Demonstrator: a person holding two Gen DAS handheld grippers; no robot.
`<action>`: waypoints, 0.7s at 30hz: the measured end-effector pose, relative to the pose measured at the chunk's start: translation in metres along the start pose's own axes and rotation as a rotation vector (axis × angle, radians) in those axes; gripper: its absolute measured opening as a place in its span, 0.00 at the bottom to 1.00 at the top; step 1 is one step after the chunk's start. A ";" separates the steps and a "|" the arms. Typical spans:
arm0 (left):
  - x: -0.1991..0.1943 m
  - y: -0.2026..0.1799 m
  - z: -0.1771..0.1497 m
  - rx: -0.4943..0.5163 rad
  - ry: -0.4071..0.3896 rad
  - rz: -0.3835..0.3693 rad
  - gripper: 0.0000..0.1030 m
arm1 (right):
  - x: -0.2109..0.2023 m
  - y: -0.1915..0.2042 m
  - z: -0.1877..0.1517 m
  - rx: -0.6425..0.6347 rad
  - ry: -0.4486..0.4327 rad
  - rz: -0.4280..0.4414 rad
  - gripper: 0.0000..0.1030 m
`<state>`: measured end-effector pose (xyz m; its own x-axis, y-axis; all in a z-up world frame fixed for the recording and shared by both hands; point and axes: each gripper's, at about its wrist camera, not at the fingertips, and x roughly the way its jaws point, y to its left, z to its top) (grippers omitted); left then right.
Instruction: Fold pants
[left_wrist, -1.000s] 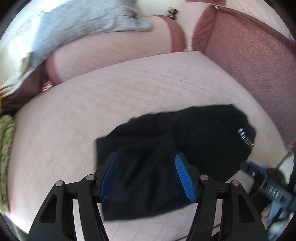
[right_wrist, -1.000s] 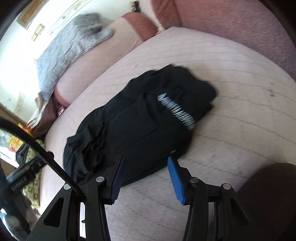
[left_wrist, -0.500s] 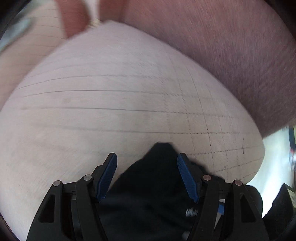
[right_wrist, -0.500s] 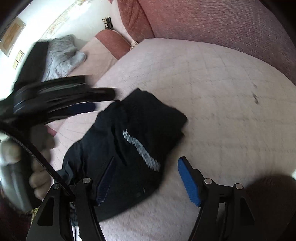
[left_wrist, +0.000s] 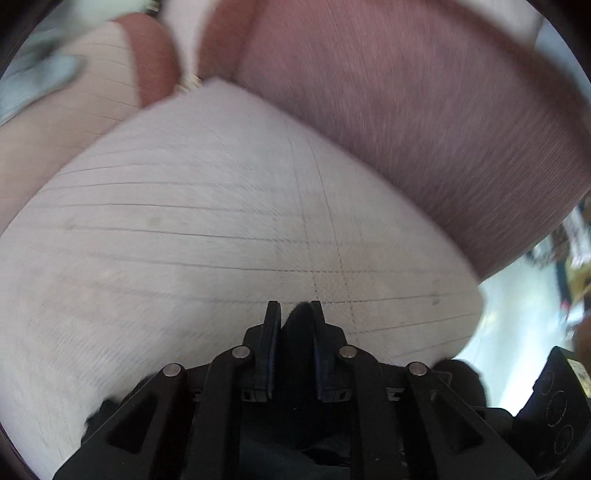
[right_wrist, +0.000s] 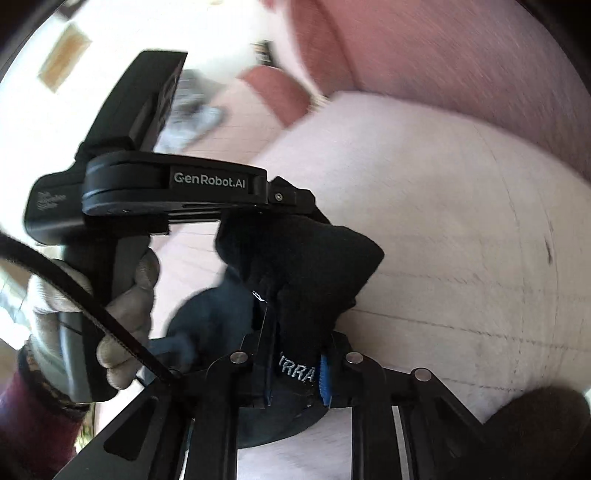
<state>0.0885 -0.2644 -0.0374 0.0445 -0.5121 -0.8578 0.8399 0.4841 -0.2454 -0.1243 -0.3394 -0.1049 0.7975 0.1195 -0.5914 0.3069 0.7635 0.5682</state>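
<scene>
The black pants (right_wrist: 314, 258) lie bunched on the pale quilted sofa seat (right_wrist: 443, 221), white lettering showing near my right gripper. My right gripper (right_wrist: 295, 332) has its jaws closing, and its blue pads press on a fold of the pants by the lettering. In the same view my left gripper (right_wrist: 306, 210), held by a gloved hand (right_wrist: 125, 306), pinches the upper edge of the bunch. The left wrist view shows my left gripper (left_wrist: 294, 306) shut on a tuft of the black pants (left_wrist: 295, 332), over the seat (left_wrist: 184, 221).
A dusky red backrest (left_wrist: 406, 110) rises behind the seat, and an armrest (left_wrist: 151, 62) stands at the far left. A grey cloth (left_wrist: 37, 81) lies beyond the armrest. The floor (left_wrist: 517, 314) shows past the seat's right edge.
Both grippers were open above the pants and have closed on the fabric. The left gripper swung across to the far end of the pants, which are now gathered into a bunch.
</scene>
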 end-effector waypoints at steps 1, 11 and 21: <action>-0.023 0.011 -0.009 -0.032 -0.042 -0.004 0.14 | -0.006 0.019 0.001 -0.047 -0.004 0.018 0.19; -0.117 0.157 -0.152 -0.423 -0.234 0.003 0.14 | 0.039 0.185 -0.054 -0.487 0.116 0.098 0.19; -0.106 0.251 -0.244 -0.738 -0.252 -0.110 0.41 | 0.094 0.224 -0.147 -0.785 0.269 0.103 0.53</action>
<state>0.1629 0.0846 -0.1180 0.1773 -0.6869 -0.7048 0.2742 0.7222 -0.6350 -0.0566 -0.0641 -0.1174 0.6197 0.2843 -0.7315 -0.2915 0.9488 0.1218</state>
